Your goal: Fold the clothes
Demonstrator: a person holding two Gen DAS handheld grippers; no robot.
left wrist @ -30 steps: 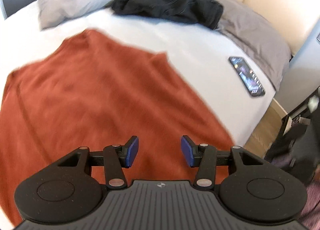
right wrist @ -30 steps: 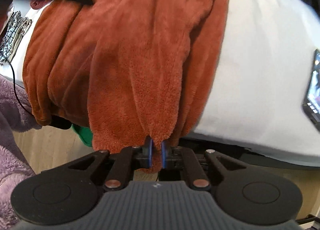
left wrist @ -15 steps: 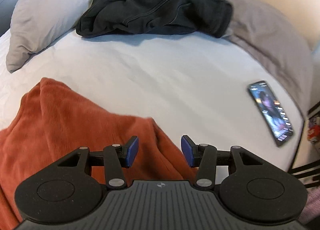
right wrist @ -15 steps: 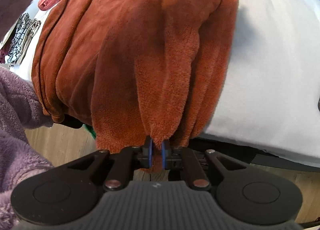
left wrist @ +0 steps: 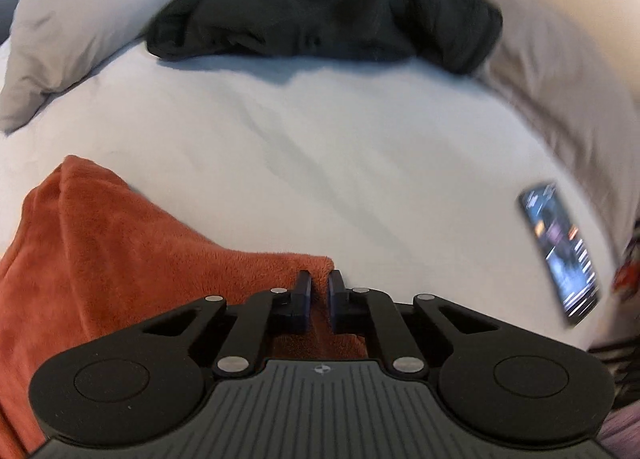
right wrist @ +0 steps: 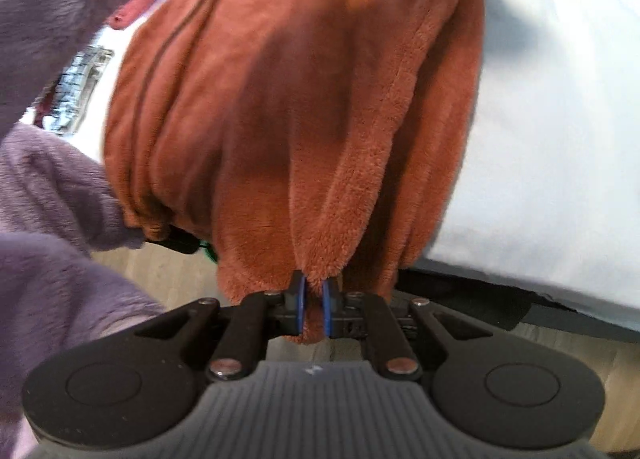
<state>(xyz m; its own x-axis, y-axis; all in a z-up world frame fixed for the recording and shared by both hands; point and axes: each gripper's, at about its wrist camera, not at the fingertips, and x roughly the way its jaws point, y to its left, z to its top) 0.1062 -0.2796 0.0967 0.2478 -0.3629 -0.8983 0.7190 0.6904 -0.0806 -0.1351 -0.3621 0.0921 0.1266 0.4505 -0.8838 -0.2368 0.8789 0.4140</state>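
A rust-orange fleece garment [right wrist: 304, 107] is seen draped over the near edge of a white bed [left wrist: 320, 147], its plush pile bunched into long vertical folds that hang toward the floor. In the left wrist view one corner of it [left wrist: 120, 259] is spread flat on the sheet. The left gripper [left wrist: 319, 291] is angled steeply down and its fingers are clamped on that corner. The right gripper [right wrist: 314, 305] is likewise tilted downward below the bed edge, its blue pads [right wrist: 301, 301] pinched on the hanging hem. A purple fuzzy sleeve [right wrist: 52, 187] is seen at the left of the right wrist view. A dark garment [left wrist: 320, 7] on grey pillows [left wrist: 80, 19] and a phone [left wrist: 560, 251] are blurred; the patterned items [right wrist: 80, 91] beside the fleece cannot be made out
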